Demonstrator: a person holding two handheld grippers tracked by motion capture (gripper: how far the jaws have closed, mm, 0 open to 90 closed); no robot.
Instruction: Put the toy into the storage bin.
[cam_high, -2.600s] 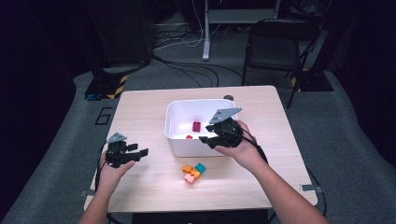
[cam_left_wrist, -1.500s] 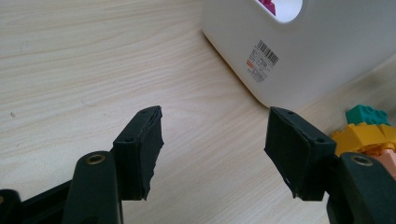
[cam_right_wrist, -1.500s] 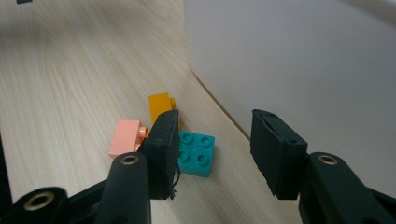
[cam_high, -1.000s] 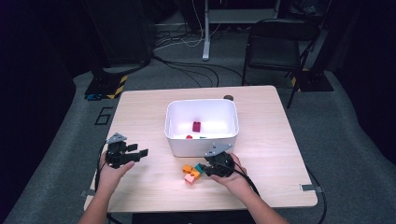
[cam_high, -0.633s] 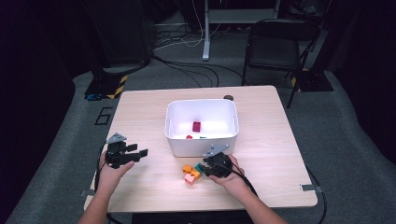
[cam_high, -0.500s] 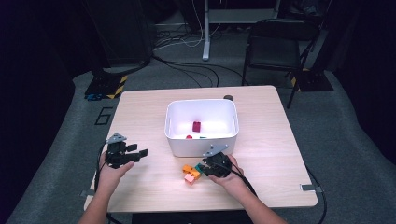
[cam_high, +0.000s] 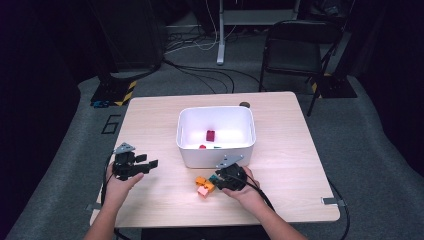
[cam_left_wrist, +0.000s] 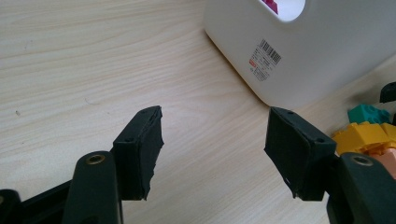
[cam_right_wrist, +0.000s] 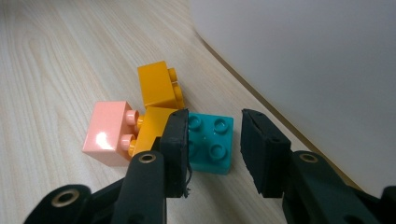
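The right gripper sits low on the pale wooden table, at the lower middle of the high view, its black jaws narrowed around the teal square plastic building brick that lies flat, studs up, at the centre of the right gripper view. The left pad overlaps the brick's left edge and appears to touch it; a sliver of table shows between the right pad and the brick's right side, so whether the grip is firm cannot be told. The jaws have just been working, first closing and then easing slightly, with the brick between them. The brick is square, with no long axis to align; it lies straight ahead of the right gripper, which is far nearer than the left gripper, held at the lower left of the high view with its jaws half open on nothing. To the left of the teal brick, touching or nearly so, lie two orange plastic bricks and a pink plastic brick, all tipped on their sides. To its right rises the smooth outer wall of the white rectangular plastic tub, just beside the right jaw. Sideways room is therefore tight; the open way is probably upward, then over the tub's near rim toward the red brick inside.
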